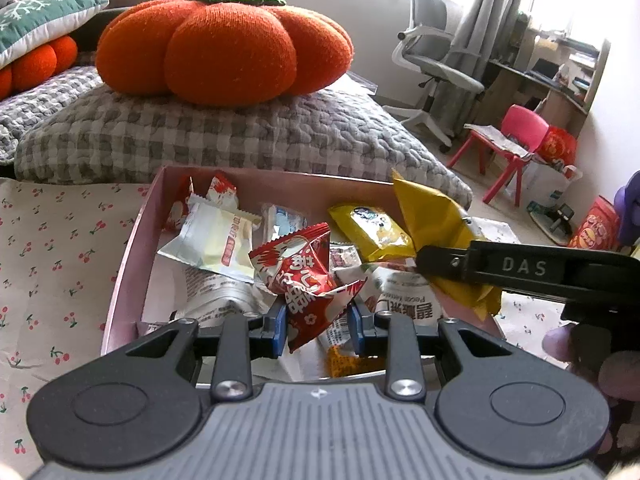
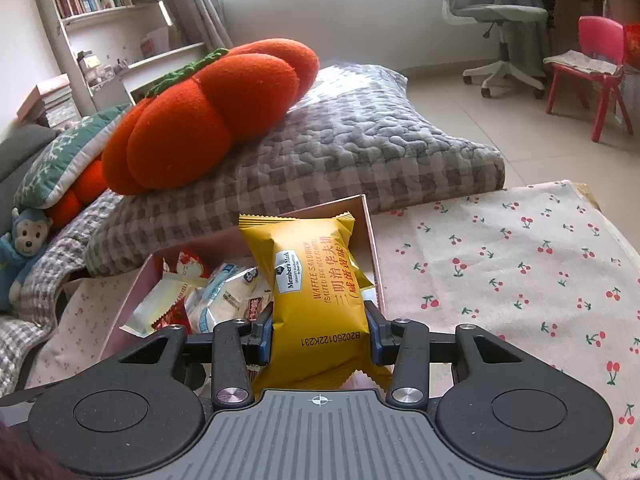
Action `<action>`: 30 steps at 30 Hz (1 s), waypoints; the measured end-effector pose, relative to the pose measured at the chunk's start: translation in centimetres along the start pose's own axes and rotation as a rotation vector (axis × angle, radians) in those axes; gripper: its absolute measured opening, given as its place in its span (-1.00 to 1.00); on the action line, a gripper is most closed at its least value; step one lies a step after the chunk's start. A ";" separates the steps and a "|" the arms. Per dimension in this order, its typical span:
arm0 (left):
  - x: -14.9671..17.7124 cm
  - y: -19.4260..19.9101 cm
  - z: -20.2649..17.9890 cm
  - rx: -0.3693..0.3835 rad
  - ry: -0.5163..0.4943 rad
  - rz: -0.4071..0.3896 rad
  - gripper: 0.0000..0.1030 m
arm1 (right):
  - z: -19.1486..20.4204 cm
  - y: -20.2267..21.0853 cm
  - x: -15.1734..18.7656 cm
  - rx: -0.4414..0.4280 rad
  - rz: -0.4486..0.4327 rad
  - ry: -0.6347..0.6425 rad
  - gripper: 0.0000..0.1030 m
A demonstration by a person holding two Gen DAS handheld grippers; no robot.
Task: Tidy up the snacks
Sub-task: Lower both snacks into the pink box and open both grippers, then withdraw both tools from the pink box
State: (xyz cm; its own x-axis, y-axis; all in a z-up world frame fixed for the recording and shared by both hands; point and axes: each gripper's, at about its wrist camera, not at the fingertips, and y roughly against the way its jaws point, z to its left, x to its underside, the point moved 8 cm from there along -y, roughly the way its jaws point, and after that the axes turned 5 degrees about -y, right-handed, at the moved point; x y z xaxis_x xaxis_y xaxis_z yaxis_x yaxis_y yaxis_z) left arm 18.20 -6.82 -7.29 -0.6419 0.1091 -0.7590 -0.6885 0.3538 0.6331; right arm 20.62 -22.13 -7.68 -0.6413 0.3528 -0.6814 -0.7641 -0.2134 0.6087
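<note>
A pink open box [image 1: 132, 264] holds several wrapped snacks, among them a white pack [image 1: 212, 240] and a small yellow pack [image 1: 372, 232]. My left gripper [image 1: 318, 332] is over the near end of the box, its blue pads shut on a red-and-white snack packet [image 1: 304, 276]. My right gripper [image 2: 320, 336] is shut on a yellow waffle sandwich pack [image 2: 316, 280], held upright over the right end of the box [image 2: 372, 240]. In the left wrist view that pack [image 1: 436, 220] and the right gripper's black finger [image 1: 500, 268] come in from the right.
The box lies on a cherry-print cloth [image 2: 500, 264]. Behind it are a grey checked quilt [image 1: 240, 136] and an orange pumpkin cushion [image 1: 224, 44]. An office chair [image 1: 436, 52] and a pink child's chair [image 1: 516, 136] stand on the floor at the far right.
</note>
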 end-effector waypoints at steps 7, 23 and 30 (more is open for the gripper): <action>-0.2 0.3 -0.2 -0.016 -0.007 -0.015 -0.10 | 0.2 0.4 -0.6 -0.005 -0.037 -0.024 0.32; 0.4 3.9 -0.3 -0.080 -0.101 0.013 0.82 | -1.2 5.2 -1.2 0.053 -0.059 0.010 0.71; 2.3 6.7 1.7 -0.179 -0.063 0.084 0.95 | -1.6 8.8 -0.4 0.077 -0.039 -0.007 0.76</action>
State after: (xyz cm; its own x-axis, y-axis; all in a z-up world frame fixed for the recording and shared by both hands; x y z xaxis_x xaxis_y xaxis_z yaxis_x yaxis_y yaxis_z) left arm 12.70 -2.60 -5.08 -0.6810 0.1908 -0.7070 -0.6862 0.1706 0.7071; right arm 13.99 -25.63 -2.72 -0.6101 0.3661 -0.7027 -0.7811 -0.1289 0.6110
